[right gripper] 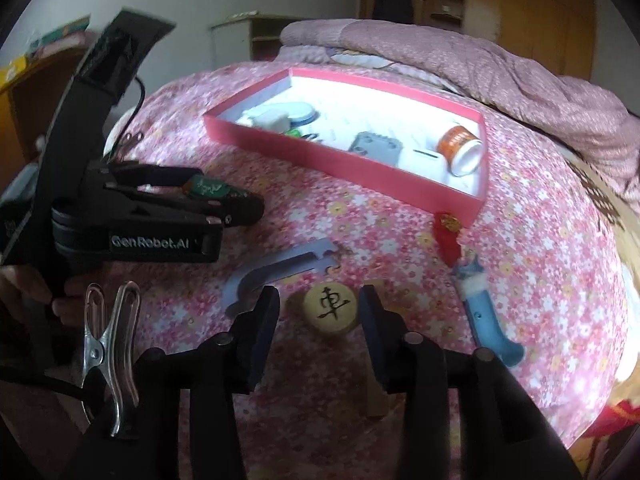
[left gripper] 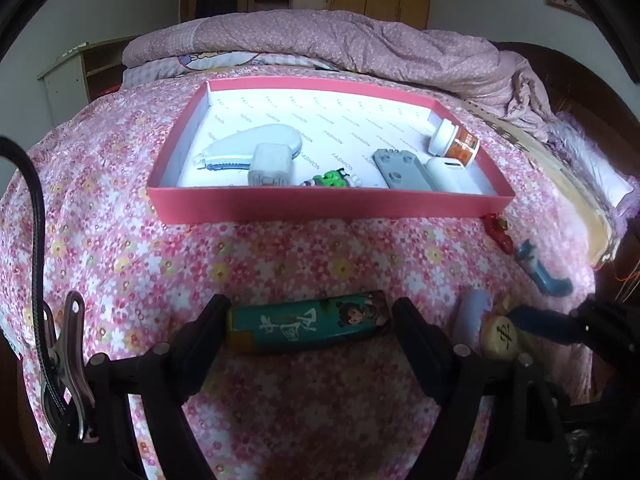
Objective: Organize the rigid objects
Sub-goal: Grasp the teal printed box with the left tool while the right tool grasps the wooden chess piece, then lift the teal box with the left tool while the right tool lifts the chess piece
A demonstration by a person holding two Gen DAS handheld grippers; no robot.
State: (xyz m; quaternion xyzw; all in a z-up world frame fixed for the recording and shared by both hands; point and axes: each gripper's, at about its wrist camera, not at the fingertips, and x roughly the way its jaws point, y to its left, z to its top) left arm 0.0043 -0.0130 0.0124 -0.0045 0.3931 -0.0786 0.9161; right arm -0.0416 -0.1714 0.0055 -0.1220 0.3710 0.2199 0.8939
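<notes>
Two views, taken in turn. Left wrist view: my left gripper [left gripper: 308,330] has its fingers at either end of the green lighter [left gripper: 308,326], which lies crosswise on the flowered bedspread [left gripper: 280,256]; both fingers appear to touch its ends, so I judge it gripped, though not yet lifted. Beyond stands the pink box [left gripper: 328,204], already holding a white tape dispenser [left gripper: 256,146], a white charger plug [left gripper: 270,164], a green toy [left gripper: 332,179], a grey plate [left gripper: 400,168], a white case [left gripper: 452,172] and an orange-labelled bottle [left gripper: 454,142].

Right wrist view: my right gripper [right gripper: 320,316] has its fingers spread, released, on either side of the wooden chess piece [right gripper: 330,310], with clear gaps on both sides. Left on the bed are a grey hook-shaped tool [right gripper: 280,266], a red charm [right gripper: 448,236] just beside the box corner, and a blue figurine [right gripper: 484,312].

Progress, as I judge it: six items boxed; five remain outside, two of them now being addressed
</notes>
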